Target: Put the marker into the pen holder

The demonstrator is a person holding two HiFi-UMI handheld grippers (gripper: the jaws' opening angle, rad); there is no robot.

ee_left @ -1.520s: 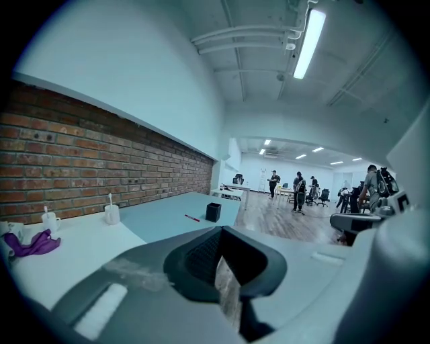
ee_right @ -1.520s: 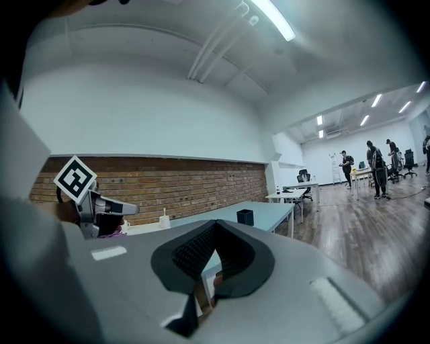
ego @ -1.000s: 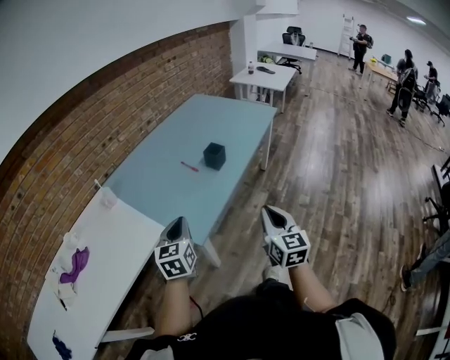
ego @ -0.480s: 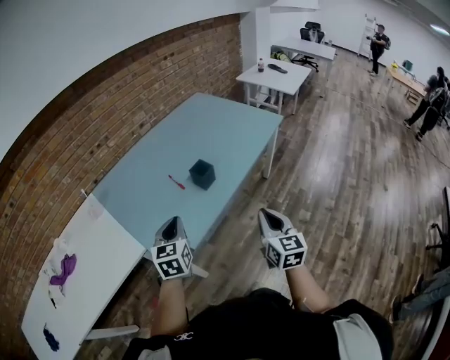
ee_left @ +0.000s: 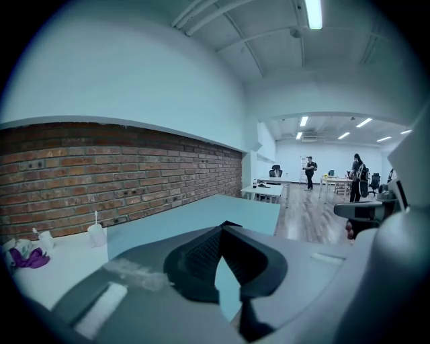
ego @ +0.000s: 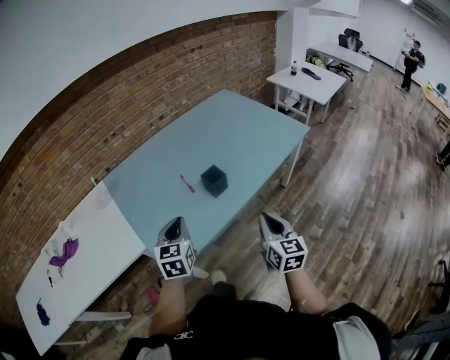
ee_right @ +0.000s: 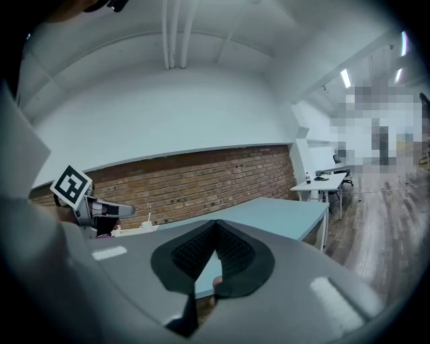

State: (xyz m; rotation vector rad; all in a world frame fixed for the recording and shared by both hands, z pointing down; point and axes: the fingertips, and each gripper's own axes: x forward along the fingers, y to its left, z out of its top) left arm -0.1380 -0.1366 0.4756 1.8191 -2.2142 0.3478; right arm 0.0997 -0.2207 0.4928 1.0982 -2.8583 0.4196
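The marker (ego: 187, 183) lies flat on the table (ego: 232, 133), well ahead of both claws and just left of the pen holder (ego: 214, 181). Best to step closer and open one claw before closing it across the barrel. The left claw (ego: 173, 225) and right claw (ego: 270, 221) are both clenched, empty, touching nothing.

Your room is lit brightly and evenly from above; a ceiling strip light (ee_left: 313, 13) burns out to white in the left gripper view. The wooden floor (ego: 351, 162) throws back a pale sheen, and the worktop (ego: 232, 133) looks flat, with hardly a shadow. Your head view bows the brick wall (ego: 140, 98) into a curve. Both gripper views fall to black at the corners, and your left hand-held gripper (ee_left: 222, 226) is soft close to the lens.
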